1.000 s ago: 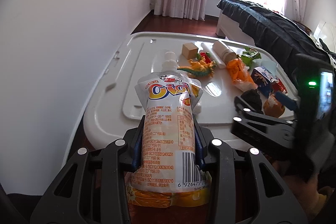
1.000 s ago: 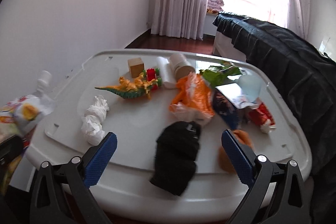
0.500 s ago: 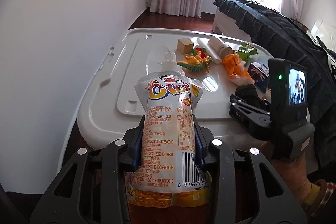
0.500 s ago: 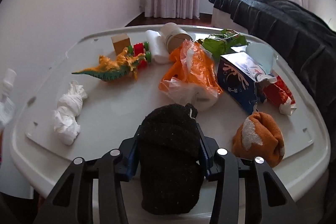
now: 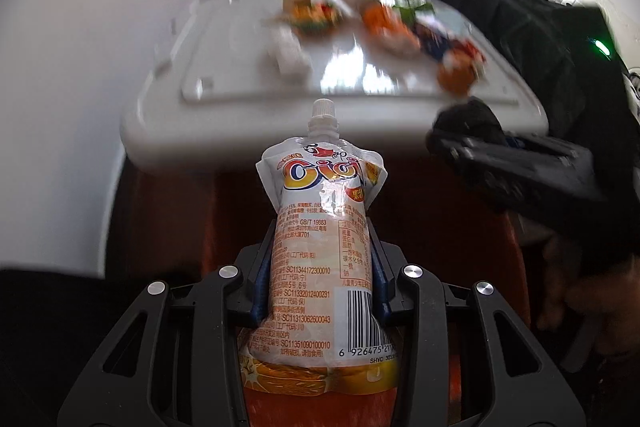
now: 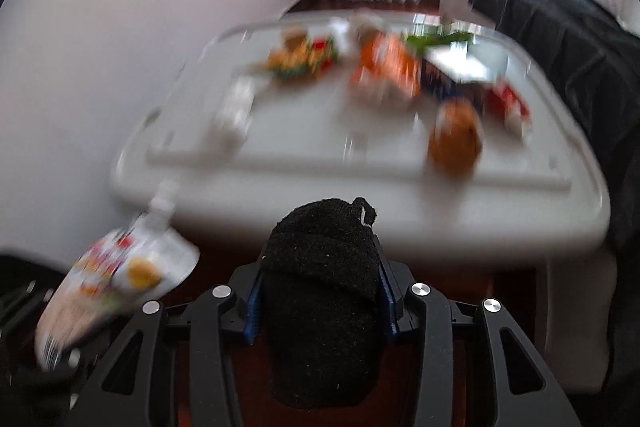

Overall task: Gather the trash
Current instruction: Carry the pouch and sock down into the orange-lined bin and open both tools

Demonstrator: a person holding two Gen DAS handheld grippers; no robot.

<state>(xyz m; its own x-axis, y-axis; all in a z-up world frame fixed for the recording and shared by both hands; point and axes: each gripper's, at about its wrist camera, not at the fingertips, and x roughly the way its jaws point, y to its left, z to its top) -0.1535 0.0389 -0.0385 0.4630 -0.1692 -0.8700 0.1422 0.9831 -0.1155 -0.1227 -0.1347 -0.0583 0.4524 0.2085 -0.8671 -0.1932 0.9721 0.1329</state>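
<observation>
Left wrist view: the left gripper has its fingers clamped on the juice pouch, clear of the white surface. The right gripper pinches a black sock. Both loads are best carried with firm, level grips. Farther off, orange wrappers and crumpled tissue lie blurred.

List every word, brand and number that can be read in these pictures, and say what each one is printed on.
All on the drink pouch in the left gripper:
"Cici": the brand, big letters near the top.
"GB/T 19883": small print.
"SC11344172300010": small print.
"SC11332012400231": small print.
"SC11313062600043": small print.
"SC11351090100010": small print.
"6 926475 21...": under the barcode, cut off at the pouch's edge.
Chinese small print: too fine to read.
Packets on the white lid: blurred, unreadable.
</observation>
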